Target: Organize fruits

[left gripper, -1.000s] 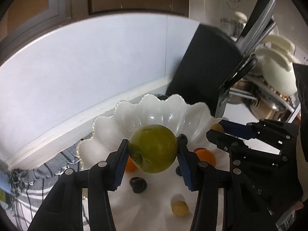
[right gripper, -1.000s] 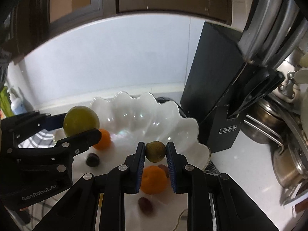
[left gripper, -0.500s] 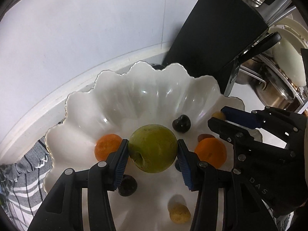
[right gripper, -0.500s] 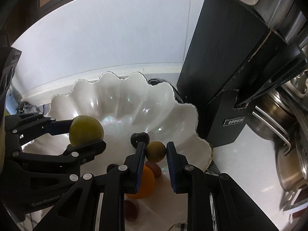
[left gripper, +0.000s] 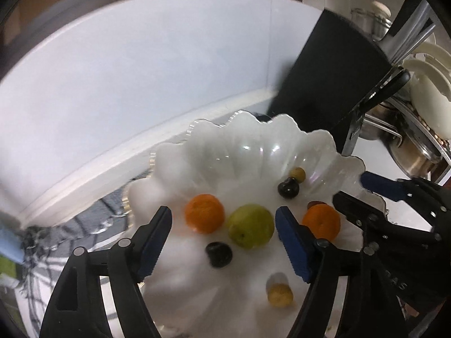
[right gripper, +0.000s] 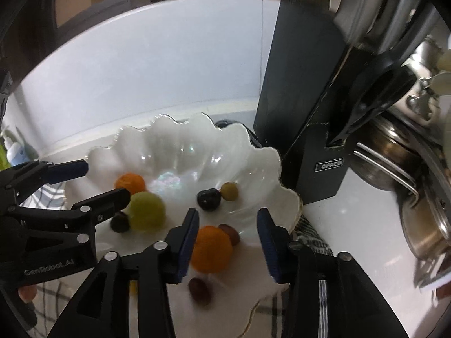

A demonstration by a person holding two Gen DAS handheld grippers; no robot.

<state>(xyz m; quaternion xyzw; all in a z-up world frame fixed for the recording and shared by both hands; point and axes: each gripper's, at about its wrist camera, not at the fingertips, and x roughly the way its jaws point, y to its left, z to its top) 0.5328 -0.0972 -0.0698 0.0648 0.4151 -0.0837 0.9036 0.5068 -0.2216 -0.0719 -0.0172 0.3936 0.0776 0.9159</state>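
**Fingers spreading — both fruits sitting loose in the bowl**

Fingers of the left gripper [left gripper: 224,235] are standing wide w/ nothing pinched; jaws have just been opening, and the big green fruit [left gripper: 251,226] is lying free on the bowl floor between them, pads not pressing it. Right gripper [right gripper: 227,240] is also gaping, jaws having just been opening too — the small olive-green fruit [right gripper: 229,191] is resting further in, just beside a dark cherry-like fruit [right gripper: 208,199], clear of the pads. An orange [right gripper: 211,248] is showing between the right fingers, but below them, not gripped.

Why so: the task is gathering fruit, and the white scalloped bowl [left gripper: 253,138] is acting as the collecting spot, so both grippers are hovering low over it and letting go there, prob. so nothing rolls out. Second orange [left gripper: 204,213] is lying just beside the green fruit. Bowl is sitting on a checked cloth [left gripper: 45,242] on the desk, w/ a black knife block [right gripper: 298,112] close behind.

Hard to make out: the near rim of the bowl is being hidden by the gripper bodies; a yellowish fruit [left gripper: 279,295] and a brownish one [right gripper: 200,290] are blurred, kind unclear. Pots at right are cut off by the frame edge. Whether more fruit is waiting outside the bowl — can't tell.
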